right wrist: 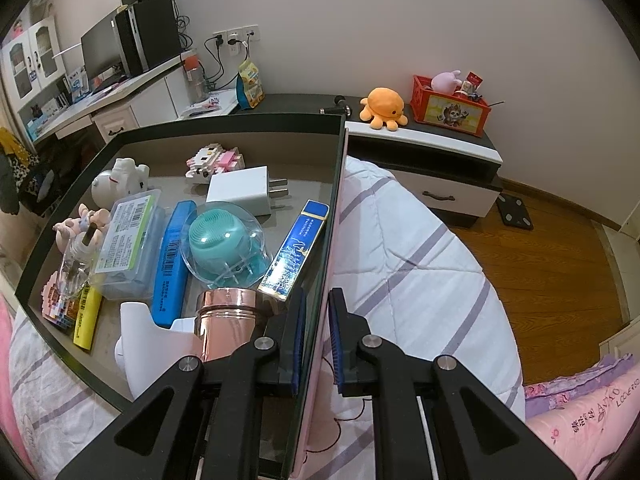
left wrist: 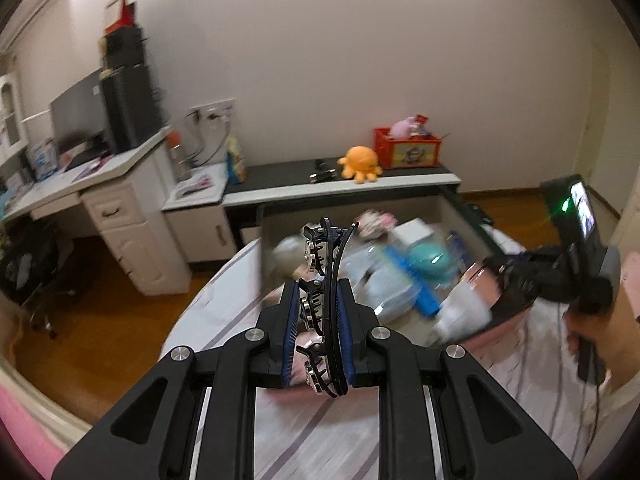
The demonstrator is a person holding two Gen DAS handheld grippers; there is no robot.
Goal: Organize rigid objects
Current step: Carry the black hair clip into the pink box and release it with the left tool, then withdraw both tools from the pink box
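Holding assorted items: drawer [right wrist: 224,130] on bed.

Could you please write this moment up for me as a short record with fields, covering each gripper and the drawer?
left gripper: shut on a black hair clip with metal discs, held above the bed
right gripper: shut on the drawer's right wall
drawer: pulled out, lying on the striped bedspread
drawer contents: white charger, teal brush in clear dome, blue box, copper cup
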